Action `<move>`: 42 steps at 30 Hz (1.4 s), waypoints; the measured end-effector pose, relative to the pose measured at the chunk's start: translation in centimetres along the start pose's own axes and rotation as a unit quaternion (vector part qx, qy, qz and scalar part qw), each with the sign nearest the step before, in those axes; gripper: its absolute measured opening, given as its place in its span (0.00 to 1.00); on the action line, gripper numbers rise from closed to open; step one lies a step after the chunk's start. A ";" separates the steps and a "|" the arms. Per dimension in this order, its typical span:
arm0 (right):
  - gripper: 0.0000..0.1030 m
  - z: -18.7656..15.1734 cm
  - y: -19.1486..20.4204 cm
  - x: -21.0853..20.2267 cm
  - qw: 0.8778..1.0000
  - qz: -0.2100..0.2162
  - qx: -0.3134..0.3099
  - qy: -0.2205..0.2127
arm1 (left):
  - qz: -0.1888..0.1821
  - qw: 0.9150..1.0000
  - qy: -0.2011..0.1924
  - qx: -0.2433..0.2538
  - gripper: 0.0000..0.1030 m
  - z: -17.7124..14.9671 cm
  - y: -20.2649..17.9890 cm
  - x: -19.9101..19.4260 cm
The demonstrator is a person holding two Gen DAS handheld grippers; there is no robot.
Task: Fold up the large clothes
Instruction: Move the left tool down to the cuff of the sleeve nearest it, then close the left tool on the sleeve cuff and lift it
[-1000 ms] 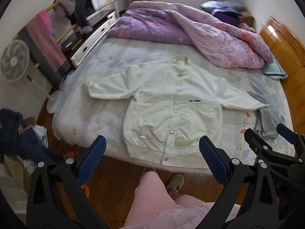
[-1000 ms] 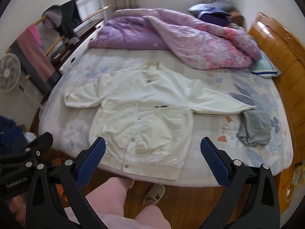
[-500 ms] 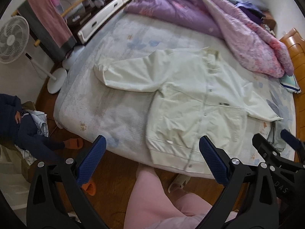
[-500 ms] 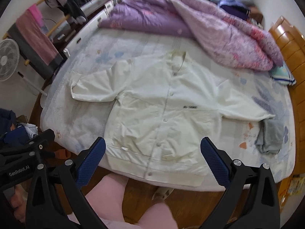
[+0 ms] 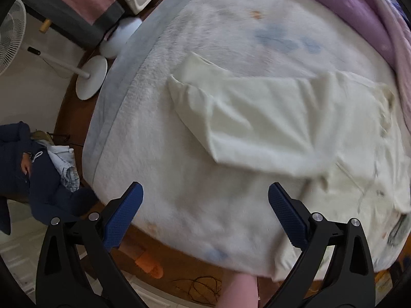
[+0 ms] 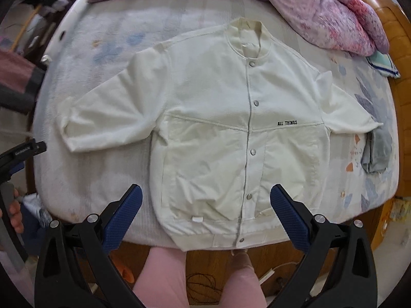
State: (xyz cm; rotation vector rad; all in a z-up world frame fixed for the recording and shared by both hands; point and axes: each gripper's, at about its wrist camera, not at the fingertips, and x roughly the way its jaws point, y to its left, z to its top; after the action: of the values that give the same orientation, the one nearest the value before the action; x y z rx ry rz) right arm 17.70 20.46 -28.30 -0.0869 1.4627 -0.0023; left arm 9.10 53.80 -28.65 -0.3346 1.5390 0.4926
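Note:
A cream white snap-button jacket (image 6: 221, 128) lies flat, front up, on the bed (image 6: 84, 59), sleeves spread to both sides, hem at the near edge. Its left sleeve (image 5: 246, 118) fills the left wrist view. My left gripper (image 5: 205, 205) is open and empty above the bed's near left part, short of the sleeve. My right gripper (image 6: 205, 205) is open and empty over the jacket's lower front near the hem. The left gripper also shows at the left edge of the right wrist view (image 6: 20, 154).
A purple quilt (image 6: 308, 5) is bunched at the far side. A folded grey garment (image 6: 377, 151) lies by the right cuff. A wooden headboard (image 6: 395, 33) stands right. A fan (image 5: 15, 30), clothes rack (image 5: 77, 5) and dark clothes (image 5: 33, 169) stand left of the bed.
Both grippers have moved forward and down toward the bed. The left one swung left toward the jacket's left sleeve; the right one closed in on the jacket's lower front. Jaws stay open.

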 end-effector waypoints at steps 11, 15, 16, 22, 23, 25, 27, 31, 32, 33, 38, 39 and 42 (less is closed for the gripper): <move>0.93 1.4 -0.2 5.5 0.995 -0.010 0.056 0.086 | 0.000 0.998 0.065 0.008 0.95 11.3 0.5 15.5; 0.93 1.5 -1.5 6.3 0.992 -0.028 0.070 0.096 | 0.001 0.999 0.050 -0.012 0.60 12.0 1.9 16.4; 0.93 1.6 -1.7 6.4 0.992 -0.029 0.074 0.096 | -0.017 0.998 0.046 -0.028 0.55 11.8 2.9 15.9; 0.93 3.6 -2.5 6.9 0.994 -0.023 0.068 0.085 | -0.076 0.985 -0.020 -0.151 0.33 9.5 11.1 10.5; 0.93 3.9 -2.4 7.0 0.995 -0.021 0.062 0.081 | -0.066 0.984 -0.036 -0.162 0.33 9.0 12.6 9.6; 0.93 5.0 -1.9 7.8 0.997 -0.006 0.045 0.064 | -0.048 0.979 -0.059 -0.188 0.33 8.1 15.4 8.0; 0.93 6.0 -1.3 9.2 0.998 0.015 0.026 0.053 | -0.047 0.973 -0.068 -0.214 0.33 7.2 17.7 7.3; 0.59 9.1 0.6 14.1 0.995 0.068 -0.010 0.070 | -0.023 0.966 -0.063 -0.248 0.32 4.9 20.2 7.2; 0.58 9.7 0.8 15.0 0.994 0.072 -0.010 0.082 | -0.023 0.967 -0.053 -0.250 0.32 4.7 20.5 7.6; 0.58 10.2 1.1 15.8 0.992 0.075 -0.005 0.097 | -0.031 0.966 -0.034 -0.253 0.38 4.4 20.6 8.4; 0.59 10.4 0.8 16.0 0.986 0.126 0.019 0.110 | -0.129 0.932 0.020 -0.339 0.95 0.8 20.4 11.8; 0.59 10.1 0.7 15.8 0.987 0.116 0.012 0.111 | -0.136 0.922 0.035 -0.361 0.95 -0.1 20.1 12.7; 0.62 8.9 0.0 16.1 0.988 0.096 0.011 0.124 | -0.205 0.876 0.079 -0.430 0.95 -2.0 19.8 16.8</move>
State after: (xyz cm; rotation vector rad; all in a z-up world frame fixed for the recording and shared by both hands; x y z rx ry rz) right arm 28.30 20.09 -43.30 0.0756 1.7147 0.1311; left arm -3.20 71.40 -43.41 -1.3889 1.2683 0.8051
